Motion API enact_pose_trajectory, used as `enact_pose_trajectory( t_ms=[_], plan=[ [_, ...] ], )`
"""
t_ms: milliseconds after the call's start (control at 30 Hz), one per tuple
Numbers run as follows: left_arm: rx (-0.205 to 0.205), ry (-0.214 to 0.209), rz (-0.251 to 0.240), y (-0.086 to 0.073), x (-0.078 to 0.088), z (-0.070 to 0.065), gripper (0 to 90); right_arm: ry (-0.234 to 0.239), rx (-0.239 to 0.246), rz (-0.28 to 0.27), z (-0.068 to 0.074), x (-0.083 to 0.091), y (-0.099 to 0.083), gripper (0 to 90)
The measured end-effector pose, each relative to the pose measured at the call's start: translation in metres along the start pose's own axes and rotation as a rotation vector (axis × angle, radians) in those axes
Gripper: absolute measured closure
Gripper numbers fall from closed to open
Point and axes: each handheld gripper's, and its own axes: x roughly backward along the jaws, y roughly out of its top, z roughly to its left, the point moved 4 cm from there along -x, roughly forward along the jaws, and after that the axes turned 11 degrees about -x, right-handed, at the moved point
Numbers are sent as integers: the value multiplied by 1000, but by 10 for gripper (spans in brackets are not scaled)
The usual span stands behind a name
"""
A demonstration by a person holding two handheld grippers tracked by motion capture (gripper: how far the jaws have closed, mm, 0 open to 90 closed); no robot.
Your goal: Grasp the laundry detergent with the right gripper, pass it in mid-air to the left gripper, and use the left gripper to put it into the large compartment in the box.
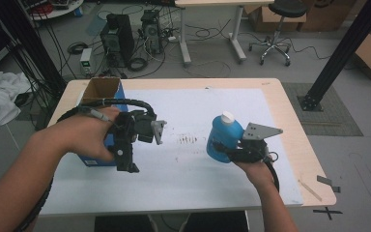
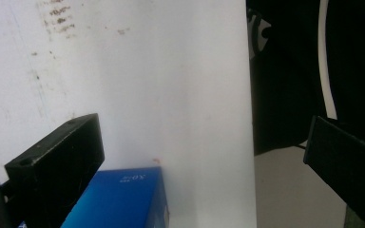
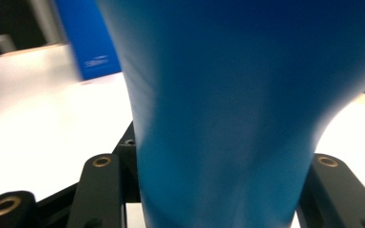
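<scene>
1. Blue bottle (image 1: 224, 136) with white cap (image 1: 227, 116): right of centre on the tabletop (image 1: 270, 96), tilted, clamped in the right tongs (image 1: 222, 147).
2. Right gripper view: bottle body (image 3: 228, 118) fills the gap between both jaws, which press its sides.
3. Left tongs (image 2: 204, 156): jaws spread wide, nothing between them, above the white sheet (image 2: 171, 71).
4. Blue box (image 1: 107, 92), top open, sits at the tabletop's left, just beside the left hand (image 1: 84, 135).

wooden table (image 1: 290, 126), white sheet (image 1: 193, 164), blue box (image 1: 107, 96)
</scene>
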Motion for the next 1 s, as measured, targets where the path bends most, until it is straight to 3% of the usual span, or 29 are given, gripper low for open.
enact_pose_trajectory(
  t_ms=[33,67,100,300,333,400,433,500,600,1000],
  plan=[
    [0,1,-6,1,0,0,1,0,0,0,0,0,0,466],
    [2,-1,-9,2,1,1,1,72,37,23,6,-1,1,466],
    [2,0,-12,3,1,1,1,72,37,23,6,-1,1,466],
    [9,-7,-9,5,-1,2,1,216,104,86,26,-15,-2,467],
    [9,-10,-8,6,-2,2,1,255,116,89,31,-20,-3,467],
    [10,-12,-7,7,-2,1,1,272,120,88,34,-22,-4,467],
    [10,-14,-6,8,-2,1,1,309,140,91,40,-28,-3,467],
    [11,-15,-4,8,-3,1,1,318,145,91,42,-30,-3,467],
    [15,-21,4,11,-4,1,1,369,178,86,51,-40,1,466],
    [20,-35,37,21,-16,7,1,449,213,115,72,-68,3,466]
  ],
)
